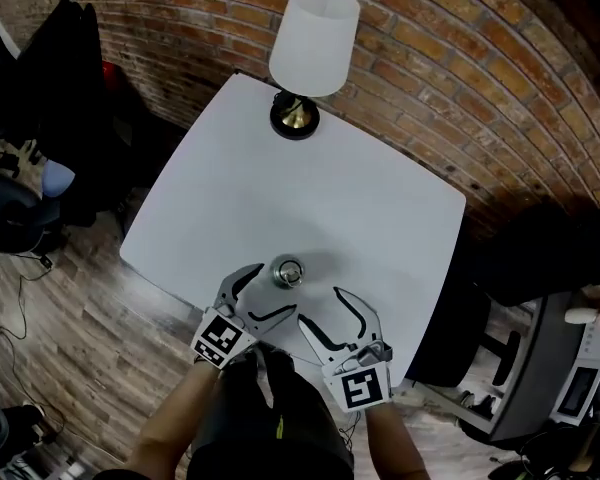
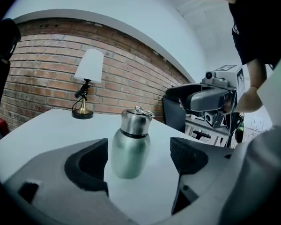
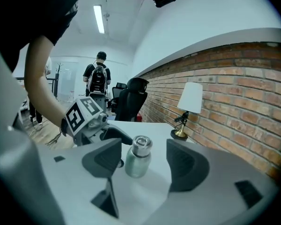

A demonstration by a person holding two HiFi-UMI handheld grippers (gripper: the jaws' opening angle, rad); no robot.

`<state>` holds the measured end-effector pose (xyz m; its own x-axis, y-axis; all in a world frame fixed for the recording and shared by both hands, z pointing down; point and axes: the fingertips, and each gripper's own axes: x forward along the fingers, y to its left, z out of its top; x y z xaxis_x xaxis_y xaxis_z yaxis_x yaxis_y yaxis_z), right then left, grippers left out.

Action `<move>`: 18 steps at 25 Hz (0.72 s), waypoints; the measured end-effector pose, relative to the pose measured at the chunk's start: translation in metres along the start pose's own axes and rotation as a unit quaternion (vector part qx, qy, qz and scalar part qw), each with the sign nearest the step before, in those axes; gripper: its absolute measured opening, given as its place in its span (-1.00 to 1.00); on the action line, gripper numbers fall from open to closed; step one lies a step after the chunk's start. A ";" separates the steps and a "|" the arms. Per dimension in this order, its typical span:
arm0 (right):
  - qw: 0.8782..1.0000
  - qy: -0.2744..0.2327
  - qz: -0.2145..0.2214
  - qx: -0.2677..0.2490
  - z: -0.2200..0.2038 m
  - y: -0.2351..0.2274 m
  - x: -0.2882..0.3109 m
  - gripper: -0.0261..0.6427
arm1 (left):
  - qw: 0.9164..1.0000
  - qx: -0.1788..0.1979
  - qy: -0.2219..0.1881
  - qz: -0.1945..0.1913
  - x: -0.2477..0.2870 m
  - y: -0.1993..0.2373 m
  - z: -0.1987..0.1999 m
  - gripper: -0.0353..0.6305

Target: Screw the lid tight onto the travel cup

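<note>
I note the squat brushed-steel travel cup, ring-topped lid on, upright on the smooth white table between my left gripper's parted, untouching fingers. My right gripper's fingers gape empty, just short of it.

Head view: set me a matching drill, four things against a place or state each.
1 cup
2 lamp
3 left gripper
4 chair

A off the table
B jaws open, gripping nothing
C far table corner
D lid on, near table edge

Pairs: 1-D, 2-C, 3-B, 4-A
</note>
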<state>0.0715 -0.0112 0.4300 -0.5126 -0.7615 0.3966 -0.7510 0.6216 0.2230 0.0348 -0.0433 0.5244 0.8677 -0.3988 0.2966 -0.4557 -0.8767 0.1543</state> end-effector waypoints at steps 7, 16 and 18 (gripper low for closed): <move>0.999 0.002 -0.029 -0.020 0.021 -0.015 -0.026 -0.41 | 0.998 -0.023 0.036 0.047 -0.038 0.006 0.005 0.28; 0.996 -0.017 -0.088 0.011 0.043 -0.049 -0.066 -0.88 | 0.997 -0.016 0.029 0.072 -0.063 0.008 0.049 0.26; 0.995 -0.020 -0.096 0.014 0.048 -0.057 -0.075 -0.88 | 0.996 -0.013 0.020 0.081 -0.070 0.011 0.061 0.03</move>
<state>0.1323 0.0016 0.3450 -0.3746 -0.8723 0.3142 -0.8473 0.4597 0.2660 -0.0187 -0.0417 0.4478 0.7742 -0.5228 0.3569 -0.5945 -0.7941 0.1265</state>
